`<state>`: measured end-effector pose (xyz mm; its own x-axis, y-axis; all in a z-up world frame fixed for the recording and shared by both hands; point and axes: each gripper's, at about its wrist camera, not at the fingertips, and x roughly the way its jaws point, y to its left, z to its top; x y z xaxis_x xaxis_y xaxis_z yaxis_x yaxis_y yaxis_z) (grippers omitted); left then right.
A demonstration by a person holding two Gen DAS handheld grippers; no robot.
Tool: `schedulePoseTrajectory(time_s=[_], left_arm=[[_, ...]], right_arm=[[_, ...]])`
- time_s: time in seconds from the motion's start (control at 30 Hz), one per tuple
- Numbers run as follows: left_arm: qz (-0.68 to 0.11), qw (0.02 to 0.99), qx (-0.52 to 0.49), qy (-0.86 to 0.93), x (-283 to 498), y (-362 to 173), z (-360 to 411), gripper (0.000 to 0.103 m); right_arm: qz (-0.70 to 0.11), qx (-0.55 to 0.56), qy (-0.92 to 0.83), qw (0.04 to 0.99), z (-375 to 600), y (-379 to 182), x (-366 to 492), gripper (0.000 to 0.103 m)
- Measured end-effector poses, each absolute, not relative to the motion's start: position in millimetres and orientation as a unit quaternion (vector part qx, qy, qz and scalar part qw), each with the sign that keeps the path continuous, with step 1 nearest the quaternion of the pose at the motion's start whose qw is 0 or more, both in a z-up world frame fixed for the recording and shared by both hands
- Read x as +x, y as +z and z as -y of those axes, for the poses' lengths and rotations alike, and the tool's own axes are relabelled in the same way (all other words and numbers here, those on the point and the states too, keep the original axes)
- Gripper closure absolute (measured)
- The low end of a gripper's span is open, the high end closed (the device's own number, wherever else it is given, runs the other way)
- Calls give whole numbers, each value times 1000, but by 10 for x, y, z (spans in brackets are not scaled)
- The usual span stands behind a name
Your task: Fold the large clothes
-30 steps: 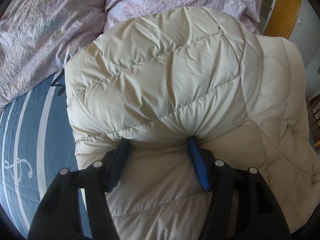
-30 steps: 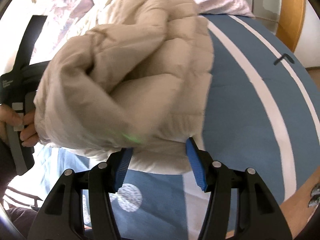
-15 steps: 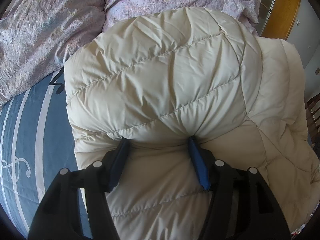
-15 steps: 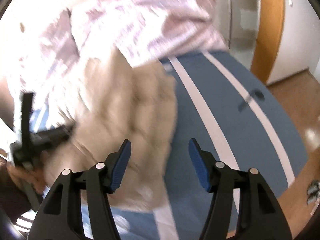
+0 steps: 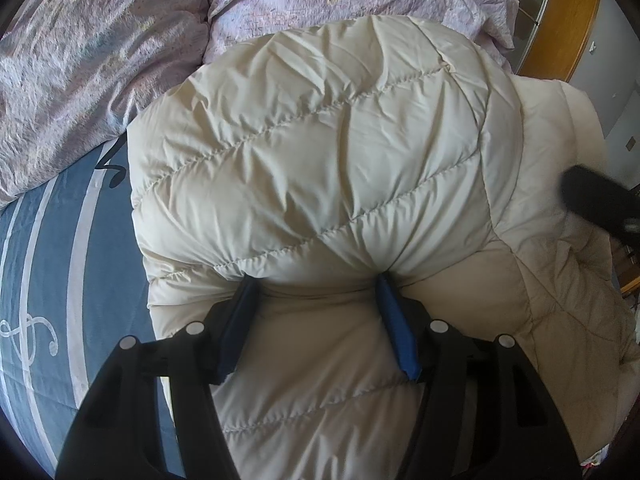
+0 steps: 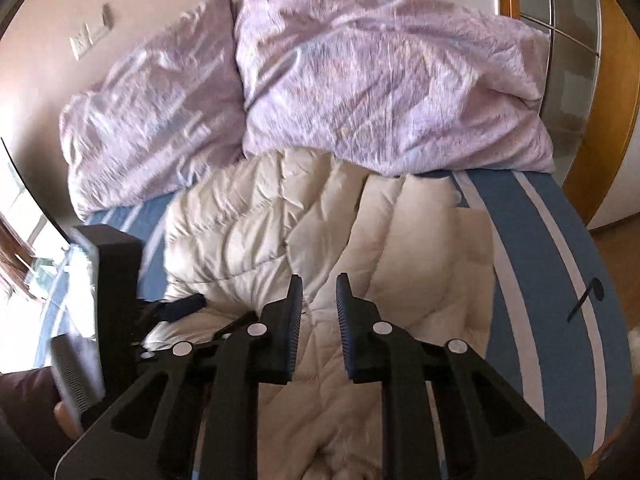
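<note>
A cream quilted puffer jacket [image 5: 320, 160] lies bunched on the blue striped bed. My left gripper [image 5: 316, 288] points down into its near edge. Both blue pads are sunk into a thick fold, the fabric bulges between them, and creases run to the tips. From the right wrist view the jacket [image 6: 320, 220] lies spread out below the lilac bedding, and the left gripper [image 6: 180, 306] rests at its left edge. My right gripper [image 6: 320, 280] hovers above the jacket. Its jaws are closing to a narrow gap with nothing between them. It shows as a dark blur [image 5: 596, 200] at the right of the left wrist view.
Lilac crumpled bedding [image 6: 380, 80] fills the head of the bed. The blue sheet with white stripes [image 6: 540, 260] shows to the right of the jacket and also on its left [image 5: 52, 280]. A wooden wardrobe [image 6: 600, 80] stands at the right. A person's hand [image 6: 64, 420] holds the left gripper.
My right gripper let go of the jacket, rose and drew back, and its jaws narrowed. The lifted part of the jacket now lies on the bed. The left gripper kept still.
</note>
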<state>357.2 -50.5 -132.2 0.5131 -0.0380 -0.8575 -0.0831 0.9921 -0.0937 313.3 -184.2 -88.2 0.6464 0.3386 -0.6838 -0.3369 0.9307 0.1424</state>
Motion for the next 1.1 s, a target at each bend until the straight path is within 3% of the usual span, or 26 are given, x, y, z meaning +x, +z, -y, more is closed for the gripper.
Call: schedulePoseTrajectory(time_s=[0.23, 0.5, 0.87, 1.1], left_arm=[[-491, 869, -67, 7, 3580, -1321, 505, 41], [-484, 872, -71, 3, 3596, -1300, 530, 39], [-421, 903, -82, 5, 3703, -809, 415, 39], [-445, 894, -40, 36, 3885, -1053, 394, 35]], right_arm=[[-422, 30, 144, 894, 2120, -1270, 3331, 97], [-433, 16, 134, 891, 2129, -1483, 3420, 99], [-422, 7, 137, 896, 2179, -1623, 3429, 99], [-409, 13, 145, 901, 2204, -1663, 3423, 99]])
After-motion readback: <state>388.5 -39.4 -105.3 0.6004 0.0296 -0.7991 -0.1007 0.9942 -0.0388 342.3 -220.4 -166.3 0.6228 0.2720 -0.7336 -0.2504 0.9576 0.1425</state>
